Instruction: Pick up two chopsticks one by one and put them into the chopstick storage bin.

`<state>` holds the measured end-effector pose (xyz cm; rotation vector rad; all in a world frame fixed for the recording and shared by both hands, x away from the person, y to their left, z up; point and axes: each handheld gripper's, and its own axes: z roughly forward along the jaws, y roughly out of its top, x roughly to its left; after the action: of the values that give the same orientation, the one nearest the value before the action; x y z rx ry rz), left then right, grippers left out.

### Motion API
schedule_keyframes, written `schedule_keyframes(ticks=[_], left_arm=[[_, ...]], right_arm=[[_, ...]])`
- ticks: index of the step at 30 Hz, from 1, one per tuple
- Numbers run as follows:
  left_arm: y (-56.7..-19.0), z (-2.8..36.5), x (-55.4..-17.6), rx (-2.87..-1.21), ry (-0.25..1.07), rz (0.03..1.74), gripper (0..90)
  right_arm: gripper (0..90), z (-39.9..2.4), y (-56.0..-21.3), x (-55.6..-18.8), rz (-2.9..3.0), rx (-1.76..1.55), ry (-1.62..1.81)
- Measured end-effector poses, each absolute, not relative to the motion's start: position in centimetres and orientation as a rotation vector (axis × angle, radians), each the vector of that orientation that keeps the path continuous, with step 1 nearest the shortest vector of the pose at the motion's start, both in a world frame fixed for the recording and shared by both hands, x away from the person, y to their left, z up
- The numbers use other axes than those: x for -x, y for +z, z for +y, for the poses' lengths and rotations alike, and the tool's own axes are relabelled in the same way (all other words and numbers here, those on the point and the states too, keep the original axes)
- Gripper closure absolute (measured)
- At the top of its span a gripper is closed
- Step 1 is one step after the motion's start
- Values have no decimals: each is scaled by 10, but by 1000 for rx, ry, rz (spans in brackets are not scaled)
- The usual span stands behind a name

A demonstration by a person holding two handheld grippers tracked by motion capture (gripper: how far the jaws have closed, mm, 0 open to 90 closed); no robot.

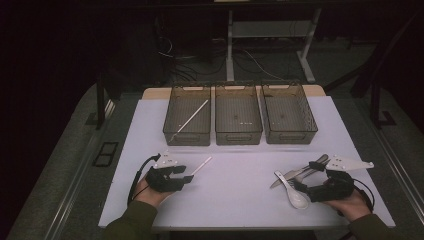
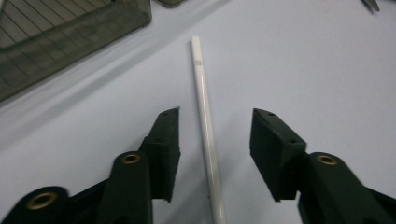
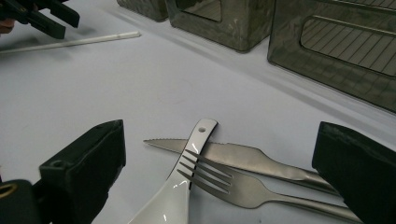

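White plastic-looking chopstick (image 2: 204,116) lies flat on the pale worktop (image 1: 235,190), and the left tool (image 1: 186,175) sits low over it, jaws on either side of the stick. From the left gripper view you can see clear gaps on both sides, so the pads aren't touching it, the tool is open around it and nothing is gripped. The far end of the stick points toward the smoky translucent bins.

Three of those bins stand in a row at the back of the worktop. The left bin (image 1: 170,131) has another white chopstick (image 1: 192,116) lying diagonally inside, the middle bin (image 1: 238,136) and the right bin (image 1: 291,136) look bare apart from a speck or two.

Over on the right side, the right tool (image 1: 306,175) is wide open with its jaws on either side of a little pile of cutlery: a white ceramic soup spoon (image 3: 175,198), a steel fork (image 3: 229,184) and a steel knife (image 3: 243,158) with a serrated edge. The fork tines rest across the spoon handle, and the knife lies just behind them, passing under the handle tip. Neither jaw touches any of it.
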<state>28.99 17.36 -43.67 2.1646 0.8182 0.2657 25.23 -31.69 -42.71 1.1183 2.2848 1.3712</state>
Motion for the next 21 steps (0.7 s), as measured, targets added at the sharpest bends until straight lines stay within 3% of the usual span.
schedule_keyframes(ticks=[10,21], left_arm=[[-444,166,-292,-2244,262,834,716],[-445,161,-290,-2271,297,850,818]], right_arm=[[28,-317,-427,-252,2287,-1118,1370],[28,-317,-427,-253,2286,-1117,1371]])
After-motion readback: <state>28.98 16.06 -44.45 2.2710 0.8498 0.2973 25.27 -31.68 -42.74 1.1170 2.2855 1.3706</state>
